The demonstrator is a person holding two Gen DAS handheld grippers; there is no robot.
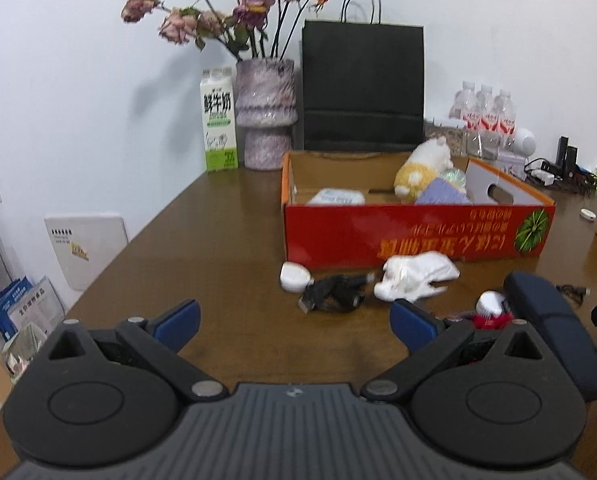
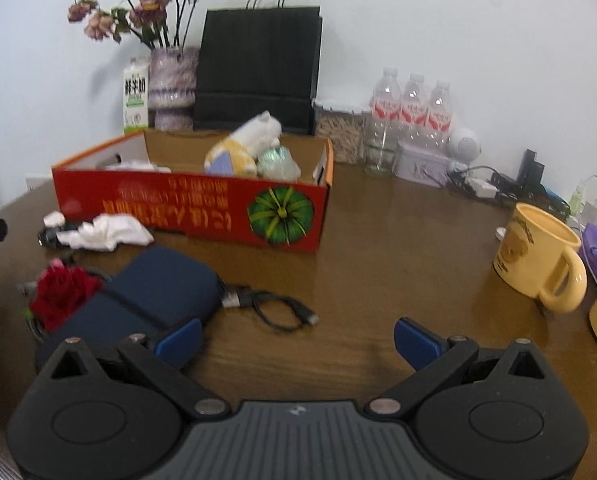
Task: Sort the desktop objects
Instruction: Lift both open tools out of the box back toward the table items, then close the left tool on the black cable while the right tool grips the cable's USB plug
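Your red cardboard box [image 1: 414,236] sat open on the brown table [image 1: 226,264], and it held a yellow-and-white plush toy [image 1: 422,170], a lilac pad [image 1: 442,194], a pale wrapped packet [image 1: 336,197] and something greenish and shiny [image 2: 278,164]. The box's printing ran upside down and was too blurred to read; its right end carried a green pumpkin picture [image 2: 281,212]. Just in front of the box lay a white charger plug [image 1: 294,276], a coiled black cable [image 1: 334,298] and a crumpled white cloth [image 1: 414,276], with a dark blue case [image 2: 154,292] and a red plush flower [image 2: 60,296] nearer you. Your left gripper [image 1: 294,322] had its blue pads spread wide with nothing between them, and your right gripper [image 2: 298,338] was likewise wide apart and empty, above bare wood. Only the right wrist view showed you the second black cable [image 2: 274,308] beside the case, the whole yellow mug [image 2: 538,260] and the clear tub [image 2: 340,130] by the three water bottles [image 2: 412,116]. Only the left wrist view showed the white panel [image 1: 86,248] and stacked papers off the table's left edge. The milk carton [image 1: 218,120] by the vase [image 1: 264,114] read 鲜牛奶; behind the box stood a black paper bag [image 1: 362,84].
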